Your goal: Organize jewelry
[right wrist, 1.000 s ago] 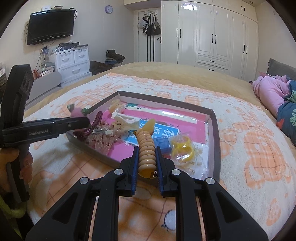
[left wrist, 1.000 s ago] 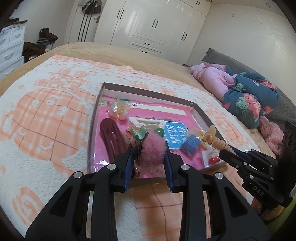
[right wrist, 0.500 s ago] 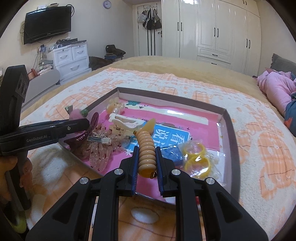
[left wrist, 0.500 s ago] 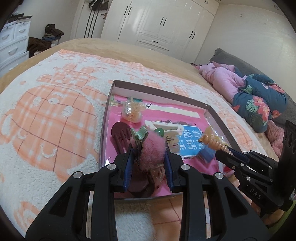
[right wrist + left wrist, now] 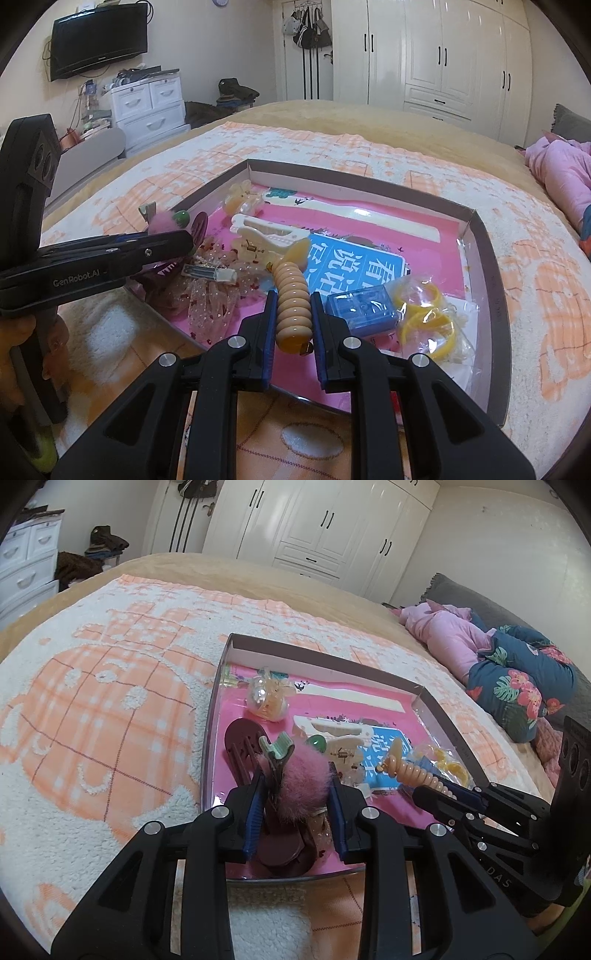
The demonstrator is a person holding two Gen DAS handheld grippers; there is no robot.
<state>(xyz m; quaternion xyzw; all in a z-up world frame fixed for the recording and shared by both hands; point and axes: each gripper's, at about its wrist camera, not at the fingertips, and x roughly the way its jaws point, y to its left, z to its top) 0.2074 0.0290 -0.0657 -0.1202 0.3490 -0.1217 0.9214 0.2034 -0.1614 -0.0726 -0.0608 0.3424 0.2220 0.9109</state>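
Observation:
A shallow tray [image 5: 325, 666] with a pink floor lies on the bed and holds several hair accessories. My left gripper [image 5: 295, 797] is shut on a pink fluffy hair clip [image 5: 301, 779] with a green clasp, held over the tray's near left part, above a dark red clip [image 5: 242, 744]. My right gripper [image 5: 293, 314] is shut on a beige ribbed banana clip [image 5: 291, 295], held over the tray's [image 5: 484, 236] near edge. The right gripper [image 5: 448, 794] also shows in the left wrist view, and the left gripper [image 5: 173, 242] in the right wrist view.
In the tray lie a blue card [image 5: 354, 271], a blue box [image 5: 364, 308], bagged yellow rings [image 5: 428, 317], a cream clip [image 5: 266, 236], a white comb [image 5: 369, 218] and a beaded clip [image 5: 210, 295]. Pillows [image 5: 517, 679] lie right. A white dresser [image 5: 147, 107] stands far left.
Both grippers have moved forward over the tray with their clips still held. The tray looks closer and larger in both views.

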